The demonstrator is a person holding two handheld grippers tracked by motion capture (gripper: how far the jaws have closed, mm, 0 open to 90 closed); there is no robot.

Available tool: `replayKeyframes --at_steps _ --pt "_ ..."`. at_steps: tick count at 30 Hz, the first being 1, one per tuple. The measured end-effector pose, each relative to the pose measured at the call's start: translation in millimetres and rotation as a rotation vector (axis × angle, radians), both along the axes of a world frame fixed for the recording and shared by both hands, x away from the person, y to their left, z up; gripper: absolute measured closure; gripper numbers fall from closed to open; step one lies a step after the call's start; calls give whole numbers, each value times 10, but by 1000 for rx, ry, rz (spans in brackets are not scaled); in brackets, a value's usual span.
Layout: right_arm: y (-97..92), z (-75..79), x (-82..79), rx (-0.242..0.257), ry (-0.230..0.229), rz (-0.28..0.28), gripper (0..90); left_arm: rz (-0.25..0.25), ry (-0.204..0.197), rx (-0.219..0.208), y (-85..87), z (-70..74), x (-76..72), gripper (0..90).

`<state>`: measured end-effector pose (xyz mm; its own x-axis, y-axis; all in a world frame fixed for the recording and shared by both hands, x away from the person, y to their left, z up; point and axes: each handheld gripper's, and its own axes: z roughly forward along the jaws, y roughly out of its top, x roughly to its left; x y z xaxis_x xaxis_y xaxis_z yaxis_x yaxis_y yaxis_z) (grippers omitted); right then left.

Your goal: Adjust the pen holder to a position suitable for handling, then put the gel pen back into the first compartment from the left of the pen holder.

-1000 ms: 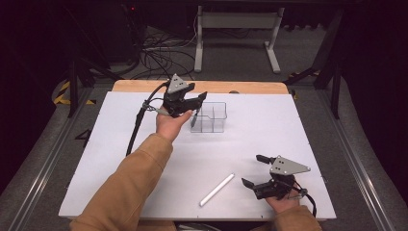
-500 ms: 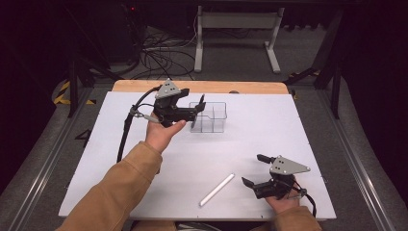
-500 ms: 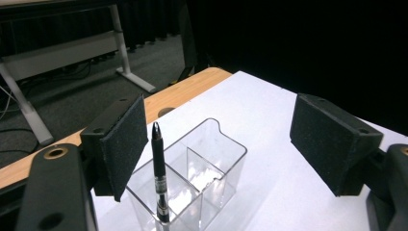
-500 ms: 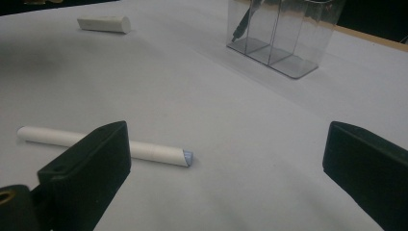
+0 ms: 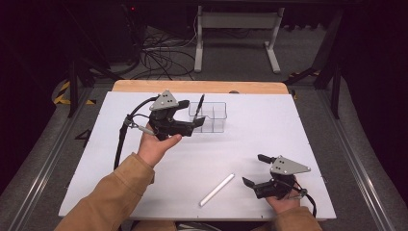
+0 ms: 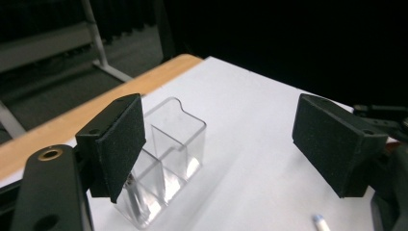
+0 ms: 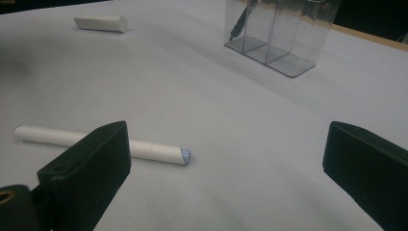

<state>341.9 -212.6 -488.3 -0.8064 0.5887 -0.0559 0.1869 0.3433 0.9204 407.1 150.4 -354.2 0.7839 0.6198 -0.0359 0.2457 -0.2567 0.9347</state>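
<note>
My left gripper (image 5: pixel 195 120) hangs just beside the clear organizer (image 5: pixel 211 117) at the far side of the counter (image 5: pixel 298 125), its jaws spread wide with nothing between them; they have just been opening, and from the left gripper view the pads (image 6: pixel 118 144) frame the organizer (image 6: pixel 166 159) without touching it. A dark pen (image 5: pixel 199 104) stands tilted in the organizer's left-hand compartment, so I judge that part of the tidying done. The other compartments look empty.

What is left, as I read it, is the white marker (image 5: pixel 217 189) lying flat on the counter near my side, just left of my right gripper (image 5: pixel 254 171). That gripper is also spread, empty, and aimed toward the marker (image 7: pixel 103 143), which lies across the view right behind its left pad (image 7: pixel 94 166). A second short white piece (image 7: pixel 102 22) lies farther off on the counter in the right gripper view; I cannot tell what it is.

My left forearm, in a tan sleeve (image 5: pixel 110 192), reaches diagonally forward, palm turned up under the gripper, which points level toward the organizer. My right hand (image 5: pixel 284 202) sits low near the counter's front edge, gripper level and pointing left.
</note>
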Motion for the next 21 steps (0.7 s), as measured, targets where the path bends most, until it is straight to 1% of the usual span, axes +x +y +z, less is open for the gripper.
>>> replayKeyframes --at_steps 1,5,6,8,10,12,15,19,21 --pt "0 -1 2 3 1 0 34 -8 16 -6 7 -13 -11 197" --pt "-1 1 5 8 3 0 34 -18 56 9 20 -54 -64 196" --pt "-1 2 5 10 5 0 34 -18 55 12 19 -64 -75 196" --pt "-4 2 6 7 2 -1 34 -24 67 30 18 -84 -89 197" --pt "-6 3 7 6 2 0 34 -27 91 25 27 -113 -90 203" --pt "-6 3 8 6 2 -1 34 -32 105 17 34 -137 -91 205" --pt "-5 2 9 6 3 -2 34 -42 114 24 33 -153 -108 205" --pt "-7 4 10 8 -1 -2 29 -56 98 46 3 -146 -159 206" --pt "-7 5 6 10 -4 -7 25 -51 86 68 -17 -144 -186 210"
